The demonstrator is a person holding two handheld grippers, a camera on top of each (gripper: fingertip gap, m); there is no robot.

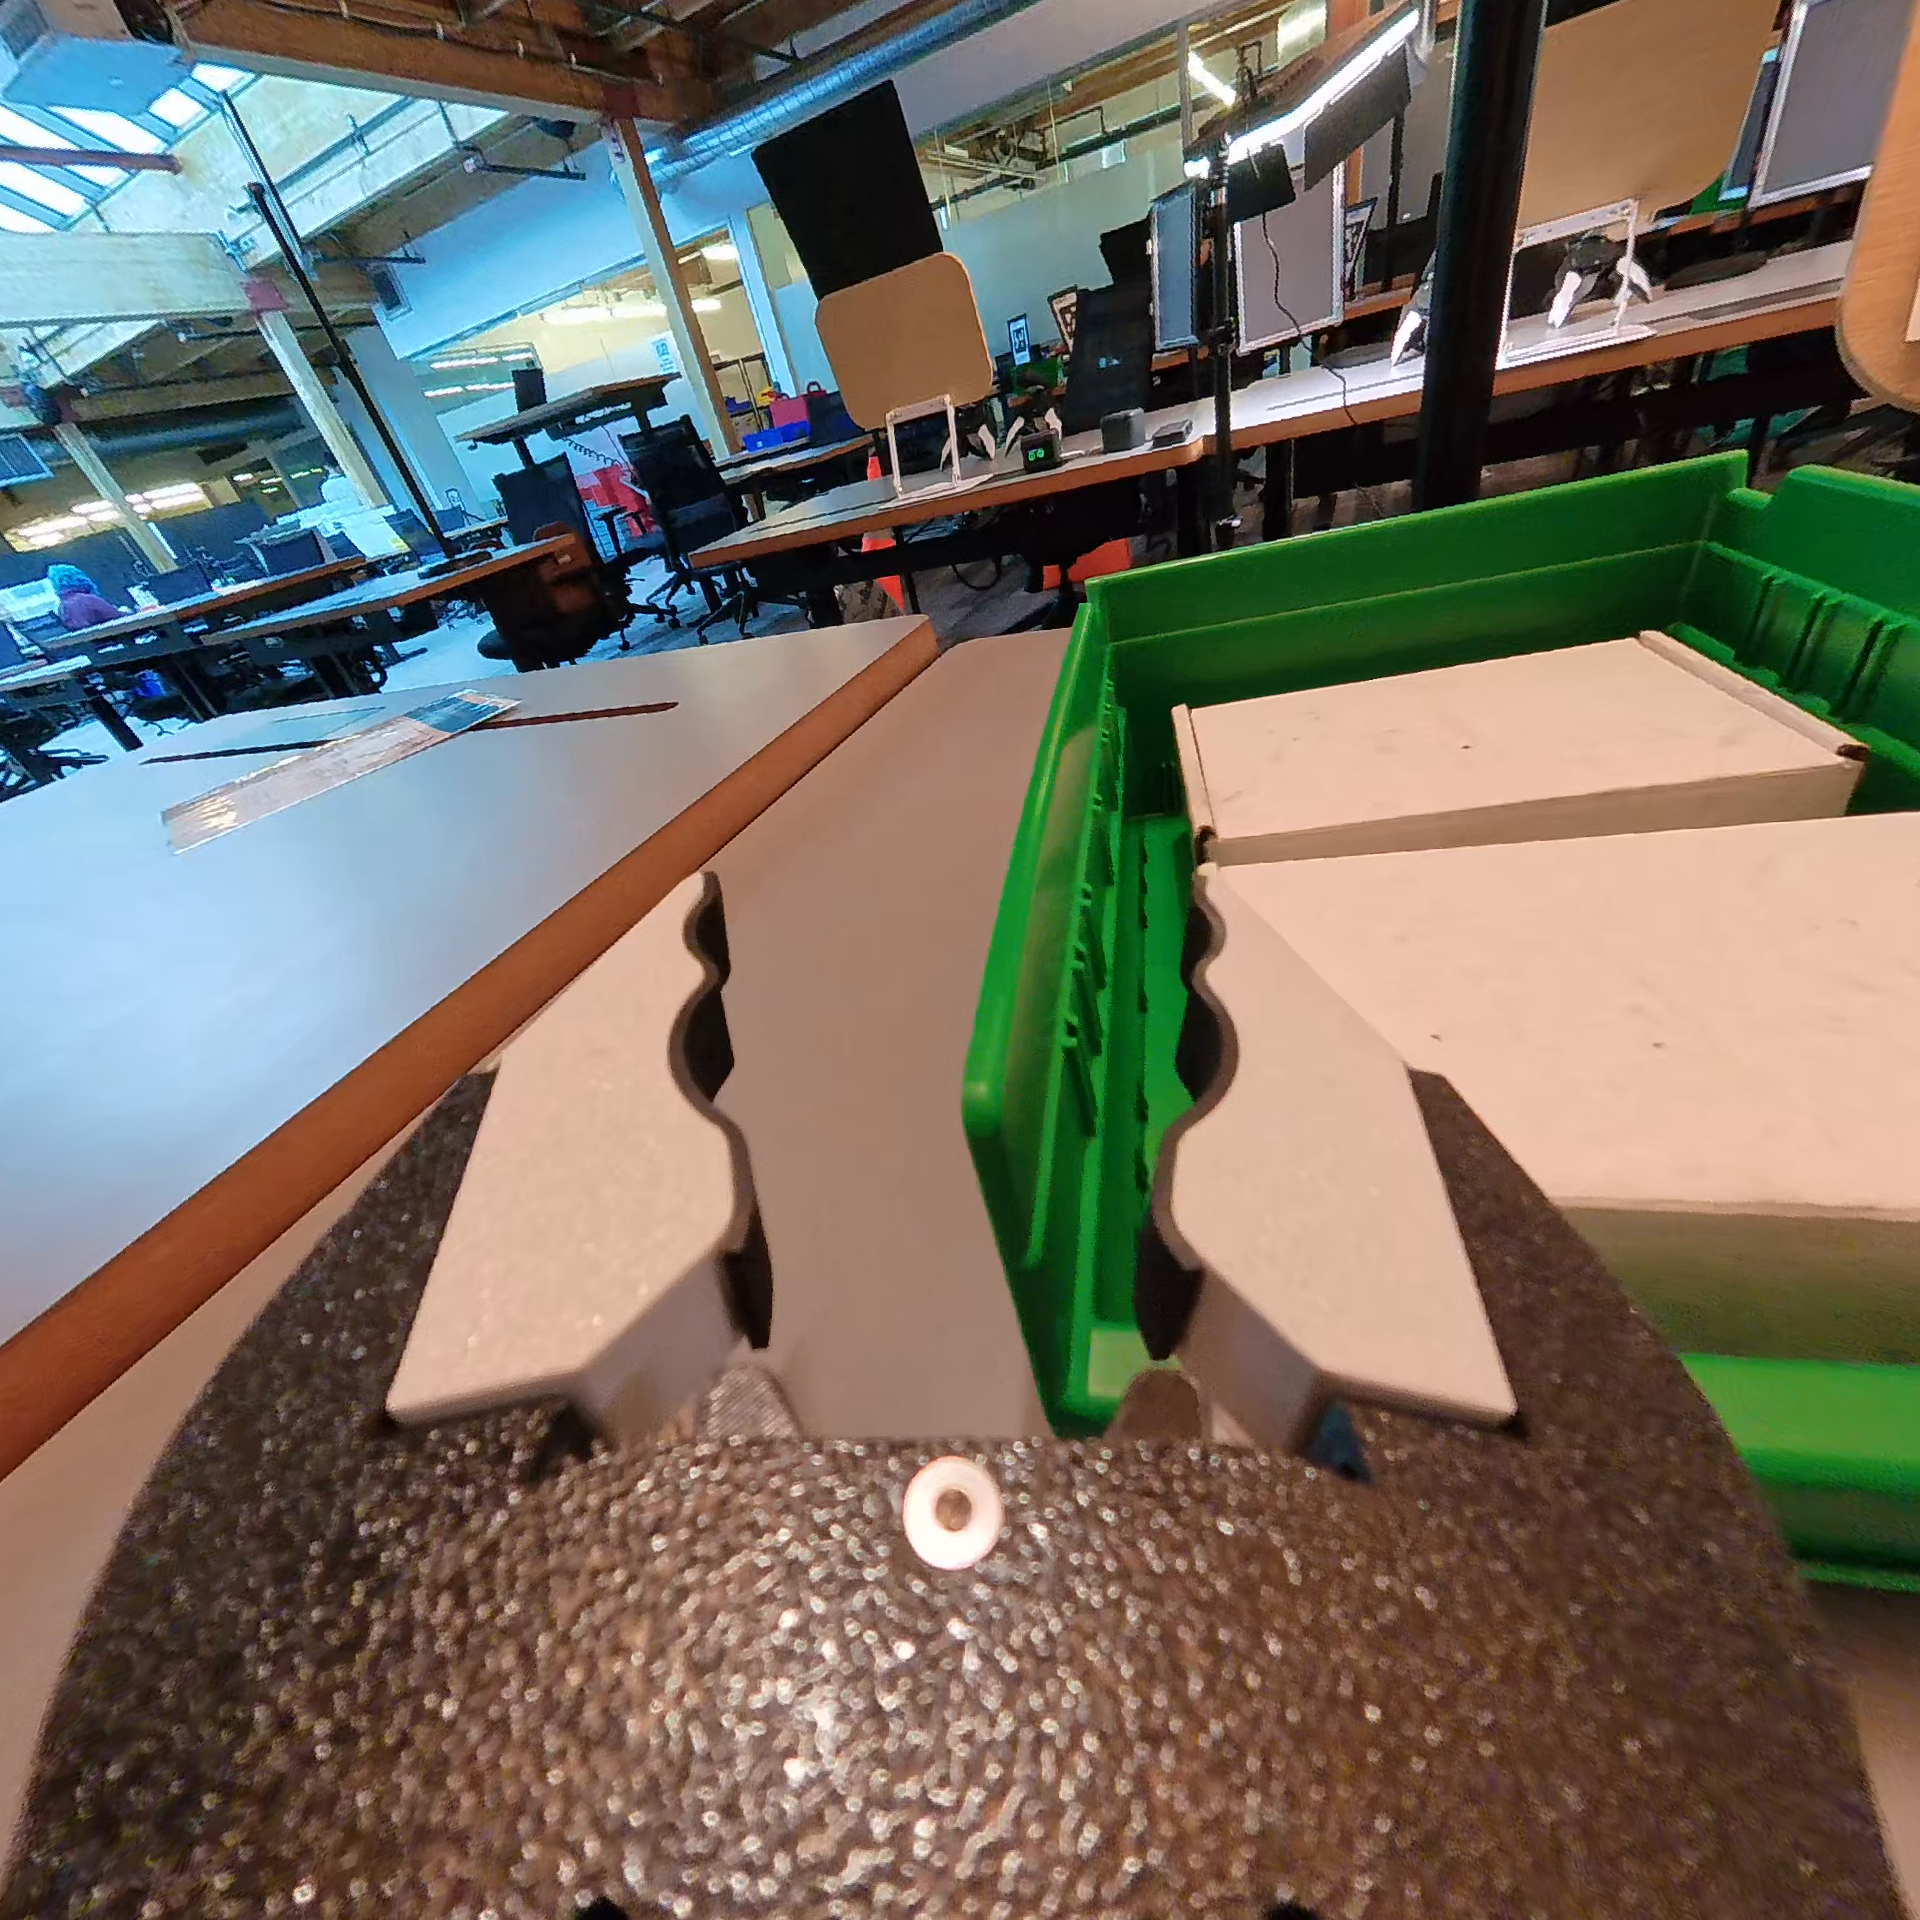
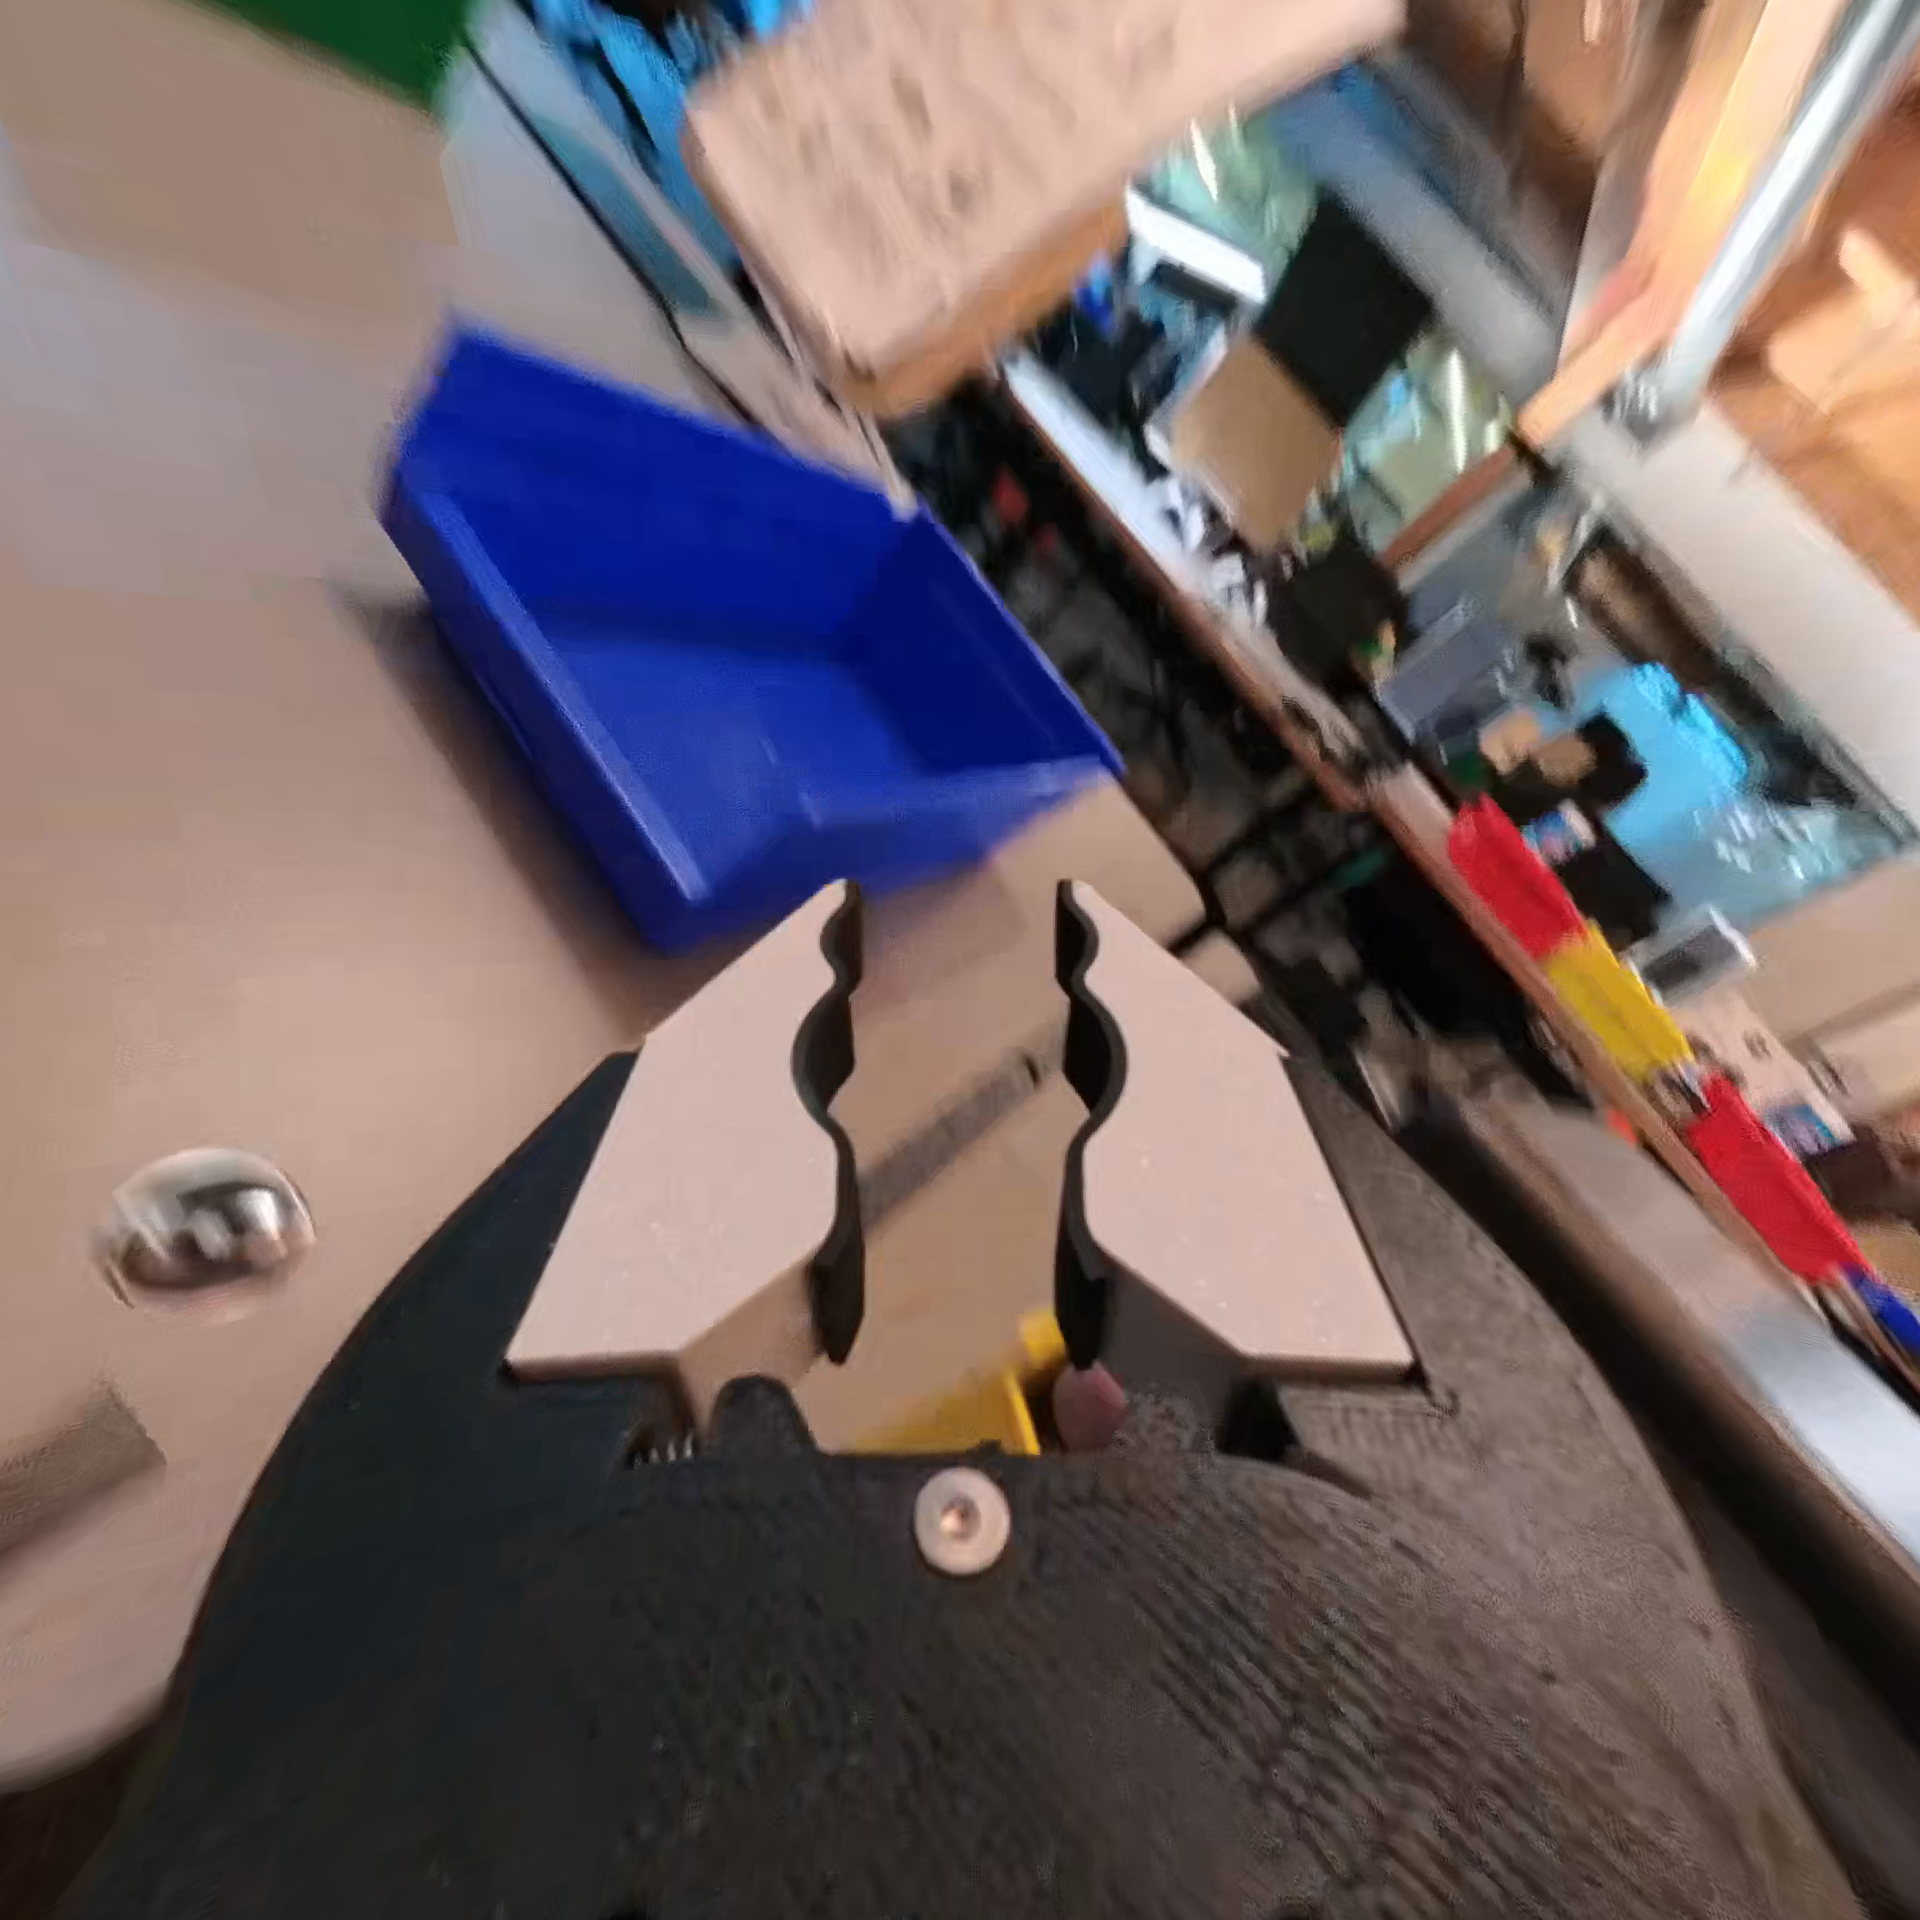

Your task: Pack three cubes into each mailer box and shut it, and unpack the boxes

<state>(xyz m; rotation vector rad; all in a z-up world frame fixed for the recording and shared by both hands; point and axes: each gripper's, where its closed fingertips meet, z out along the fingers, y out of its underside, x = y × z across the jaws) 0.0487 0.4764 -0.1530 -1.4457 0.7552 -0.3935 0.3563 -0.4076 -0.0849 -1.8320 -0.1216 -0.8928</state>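
Two white mailer boxes lie shut inside a green bin (image 1: 1049, 997) on the grey tabletop (image 1: 883, 935): the near mailer box (image 1: 1621, 997) runs off the right edge of the left wrist view, and the far mailer box (image 1: 1496, 748) sits just behind it, its lid flat. What either holds cannot be seen. The left claw (image 1: 956, 904) hangs open and empty, one finger over bare tabletop, the other over the bin's near left corner. The right wrist view is smeared with motion blur. There the right claw (image 2: 958, 904) is parted with nothing between its fingers, above the tabletop near a blue bin (image 2: 727, 665), whose visible inside looks bare. A yellow object (image 2: 966, 1403), perhaps a cube, peeks out low between the fingers' bases, mostly hidden by the claw body. A shiny round metal fitting (image 2: 203, 1226) sits in the tabletop at left.
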